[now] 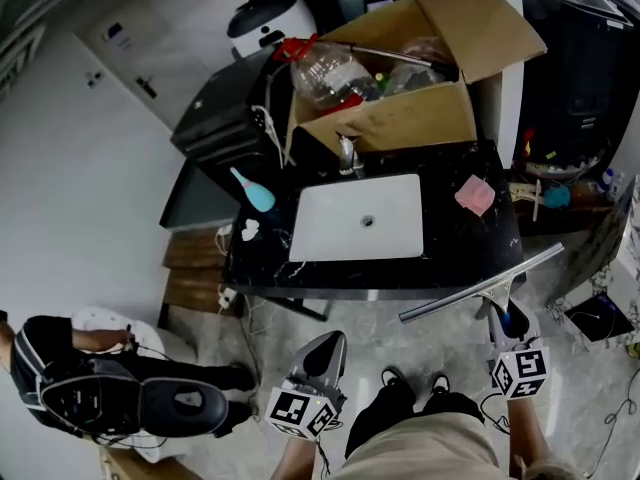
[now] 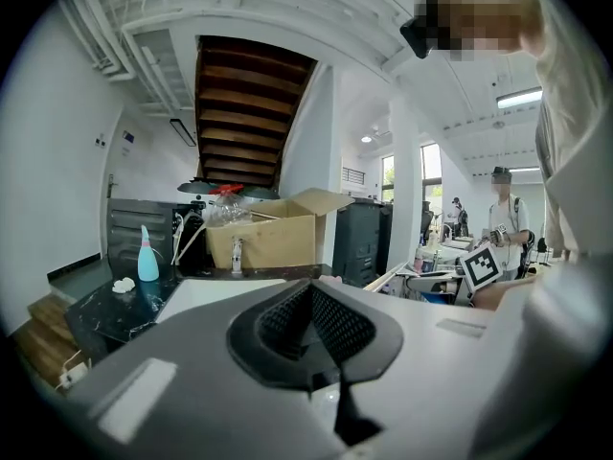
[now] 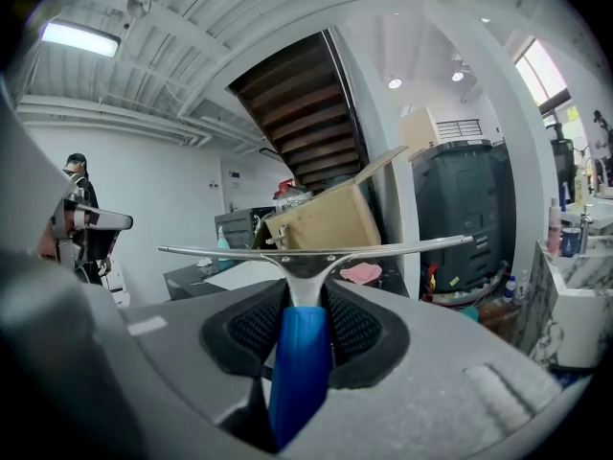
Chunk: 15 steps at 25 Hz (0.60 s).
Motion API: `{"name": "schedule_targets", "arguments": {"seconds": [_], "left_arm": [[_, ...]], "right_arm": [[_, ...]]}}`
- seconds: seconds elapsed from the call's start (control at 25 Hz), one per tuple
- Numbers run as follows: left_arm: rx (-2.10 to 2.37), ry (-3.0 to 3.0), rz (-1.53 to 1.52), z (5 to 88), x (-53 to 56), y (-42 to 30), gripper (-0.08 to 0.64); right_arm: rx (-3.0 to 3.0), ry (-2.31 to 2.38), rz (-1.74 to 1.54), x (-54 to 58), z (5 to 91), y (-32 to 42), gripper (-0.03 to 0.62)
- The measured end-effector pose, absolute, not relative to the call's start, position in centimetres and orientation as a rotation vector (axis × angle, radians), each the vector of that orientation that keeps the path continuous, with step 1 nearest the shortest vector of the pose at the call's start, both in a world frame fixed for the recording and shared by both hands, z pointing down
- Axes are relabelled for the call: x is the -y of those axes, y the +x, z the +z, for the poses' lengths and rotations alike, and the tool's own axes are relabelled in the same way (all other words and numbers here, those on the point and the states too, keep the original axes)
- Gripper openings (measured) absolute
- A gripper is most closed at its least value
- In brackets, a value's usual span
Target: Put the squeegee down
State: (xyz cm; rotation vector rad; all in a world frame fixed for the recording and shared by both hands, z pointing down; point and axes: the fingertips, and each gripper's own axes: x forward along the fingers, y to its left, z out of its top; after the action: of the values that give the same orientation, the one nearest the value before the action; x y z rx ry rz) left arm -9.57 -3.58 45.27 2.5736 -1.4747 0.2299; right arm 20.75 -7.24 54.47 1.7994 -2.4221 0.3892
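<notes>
The squeegee [image 1: 480, 286] has a long metal blade and a blue handle [image 3: 302, 362]. My right gripper [image 1: 505, 316] is shut on that handle and holds the blade level in the air, in front of the black marble counter [image 1: 470, 253] at its right end. In the right gripper view the blade [image 3: 316, 250] crosses the picture above the jaws. My left gripper [image 1: 322, 353] hangs lower left of it, before the counter's middle, shut with nothing between its pads [image 2: 330, 319].
A white sink [image 1: 340, 218] with a faucet [image 1: 348, 155] is set into the counter. A pink sponge [image 1: 474, 195] lies to its right, a teal bottle [image 1: 255, 192] to its left. An open cardboard box [image 1: 410, 118] stands behind. A person [image 1: 100, 388] crouches at lower left.
</notes>
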Motion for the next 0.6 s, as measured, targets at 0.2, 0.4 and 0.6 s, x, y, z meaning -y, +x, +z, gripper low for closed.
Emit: {"name": "schedule_targets", "arguments": {"seconds": [0.2, 0.4, 0.6], "left_arm": [[1.404, 2.559, 0.194, 47.6, 8.4, -10.5, 0.015], [1.319, 2.618, 0.11, 47.1, 15.6, -11.3, 0.015], [1.255, 2.685, 0.054, 44.9, 23.0, -12.6, 0.015]], "right_arm": [[2.354, 1.858, 0.397, 10.1, 54.3, 20.9, 0.121], [2.286, 1.944, 0.372, 14.9, 52.3, 20.3, 0.121], [2.27, 2.018, 0.329, 20.0, 49.1, 18.4, 0.121]]}}
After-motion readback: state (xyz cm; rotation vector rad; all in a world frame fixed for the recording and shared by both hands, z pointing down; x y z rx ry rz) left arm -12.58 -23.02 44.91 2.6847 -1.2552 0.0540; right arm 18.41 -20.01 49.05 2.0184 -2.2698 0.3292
